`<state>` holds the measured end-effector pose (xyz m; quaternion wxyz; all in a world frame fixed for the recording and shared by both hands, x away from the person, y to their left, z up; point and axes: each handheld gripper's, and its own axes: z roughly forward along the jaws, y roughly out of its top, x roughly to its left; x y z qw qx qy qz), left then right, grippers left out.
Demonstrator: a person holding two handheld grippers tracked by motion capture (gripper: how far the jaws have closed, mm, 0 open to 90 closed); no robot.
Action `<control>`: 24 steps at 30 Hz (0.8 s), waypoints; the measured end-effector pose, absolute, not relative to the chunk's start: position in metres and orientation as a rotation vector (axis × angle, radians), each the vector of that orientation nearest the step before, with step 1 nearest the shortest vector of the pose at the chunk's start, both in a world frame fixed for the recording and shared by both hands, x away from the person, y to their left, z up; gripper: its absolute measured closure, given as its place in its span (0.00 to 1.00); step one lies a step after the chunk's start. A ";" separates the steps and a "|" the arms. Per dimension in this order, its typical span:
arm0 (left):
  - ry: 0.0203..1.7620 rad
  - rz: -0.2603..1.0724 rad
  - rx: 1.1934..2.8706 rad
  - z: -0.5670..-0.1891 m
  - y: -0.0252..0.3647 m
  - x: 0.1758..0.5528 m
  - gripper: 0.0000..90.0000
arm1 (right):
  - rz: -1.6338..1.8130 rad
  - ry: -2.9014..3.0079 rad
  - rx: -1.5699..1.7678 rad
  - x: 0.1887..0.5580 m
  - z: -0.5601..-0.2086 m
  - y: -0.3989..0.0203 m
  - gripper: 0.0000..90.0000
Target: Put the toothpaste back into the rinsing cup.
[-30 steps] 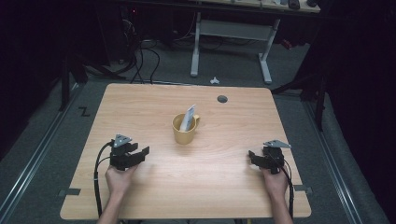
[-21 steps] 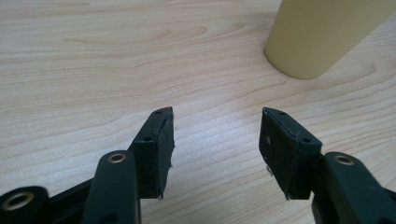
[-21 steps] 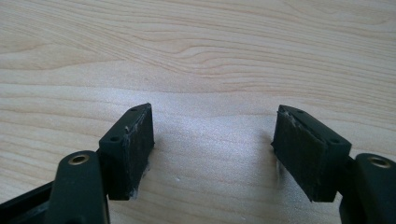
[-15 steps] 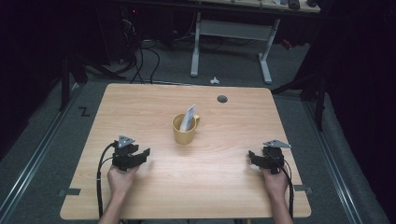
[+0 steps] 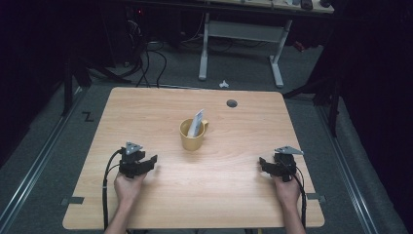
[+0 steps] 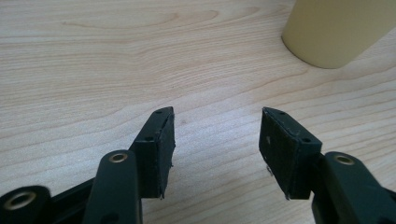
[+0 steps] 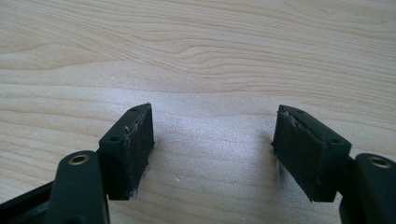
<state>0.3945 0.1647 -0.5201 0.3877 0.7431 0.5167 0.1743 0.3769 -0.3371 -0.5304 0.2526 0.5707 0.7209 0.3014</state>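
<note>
A yellow mug (image 5: pixel 192 137) stands near the middle of the wooden table (image 5: pixel 146 112), with a pale flat packet (image 5: pixel 197 122) leaning upright inside it. My left gripper (image 5: pixel 154 160) rests low on the table to the mug's front left, open, nothing between its jaws. In the left gripper view the mug's base (image 6: pixel 336 28) sits at the upper right, beyond the open left gripper (image 6: pixel 217 140). My right gripper (image 5: pixel 262 162) lies near the table's front right, open and empty. The right gripper view shows bare wood between the open right gripper (image 7: pixel 212 140).
A round cable hole (image 5: pixel 232 103) sits in the table's far right part. Behind the table stand a white desk frame (image 5: pixel 238 44) and loose cables (image 5: pixel 146 58) on the floor. A small white object (image 5: pixel 223 84) lies on the floor past the far edge.
My left gripper has drawn back toward the table's front edge and slightly right. The right gripper and the mug have stayed put.
</note>
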 end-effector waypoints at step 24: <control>1.332 0.497 1.914 -0.532 0.160 0.398 0.51 | 0.819 1.960 1.551 0.377 -0.530 -0.337 0.32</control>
